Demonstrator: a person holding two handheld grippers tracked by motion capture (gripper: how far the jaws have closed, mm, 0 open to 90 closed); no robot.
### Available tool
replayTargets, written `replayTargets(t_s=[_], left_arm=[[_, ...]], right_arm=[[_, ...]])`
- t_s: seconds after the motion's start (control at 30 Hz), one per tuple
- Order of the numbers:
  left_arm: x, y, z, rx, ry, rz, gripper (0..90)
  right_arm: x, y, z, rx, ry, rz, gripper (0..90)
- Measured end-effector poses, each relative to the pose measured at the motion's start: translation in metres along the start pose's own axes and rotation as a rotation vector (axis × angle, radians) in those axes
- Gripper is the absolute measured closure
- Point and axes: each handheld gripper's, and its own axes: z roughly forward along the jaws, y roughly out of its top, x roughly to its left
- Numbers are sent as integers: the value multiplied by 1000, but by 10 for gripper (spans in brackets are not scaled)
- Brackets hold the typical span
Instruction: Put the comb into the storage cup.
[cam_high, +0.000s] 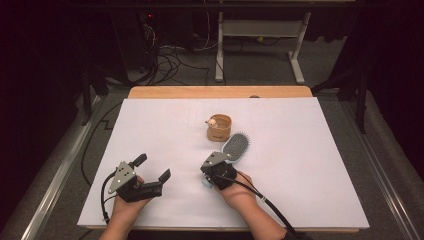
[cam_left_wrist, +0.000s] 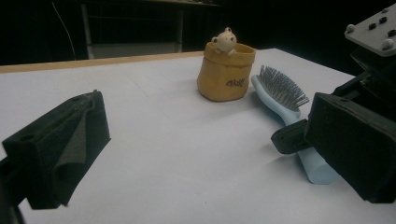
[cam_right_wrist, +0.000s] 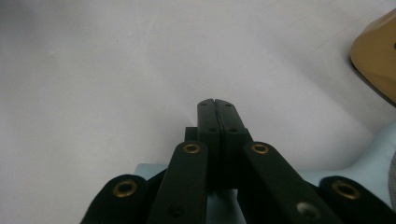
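The hairbrush (cam_high: 235, 148) lies on the white table (cam_high: 310, 165) right of centre, its pale blue handle under my right gripper (cam_high: 216, 167), whose jaws are pressed together over it. My left gripper (cam_high: 152, 167) rests near the front edge, jaws spread wide and empty. Just beyond the bristles stands a tan pouch (cam_high: 219, 128) with a small bear (cam_left_wrist: 225, 39) peeking out.

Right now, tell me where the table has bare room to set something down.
Bare: the white sheet left of the yellow pouch, and its right side past the blue hairbrush. Crowded: the near middle, between the left gripper, the right gripper and the brush.
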Motion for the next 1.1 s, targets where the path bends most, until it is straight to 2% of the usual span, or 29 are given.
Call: replayTargets(t_s=[0.1,0.3,0.5,0.73,0.77,0.83,0.9,0.97,1.1], left_arm=[[0,0,0,1,2,2,10],[0,-1,0,0,2,0,10],[0,-2,1,2,5,2,10],[0,-2,1,6,5,7,10],[0,-3,1,4,5,5,10],[-1,-3,1,7,4,6,10],[-1,-3,1,8,5,7,10],[-1,-4,1,8,4,7,10],[-1,-4,1,7,3,8,10]], right_arm=[[0,-4,-6,24,3,-19,900],[-3,-13,-17,34,-10,-32,900],[-15,-29,-34,35,-25,-9,900],[-27,-47,-59,70,-37,-20,900],[-31,-54,-66,83,-38,-21,900],[-33,-58,-68,87,-42,-21,900],[-38,-65,-75,73,-28,-6,900],[-40,-68,-82,73,-48,-3,900],[-45,-77,-94,67,-51,5,900]])
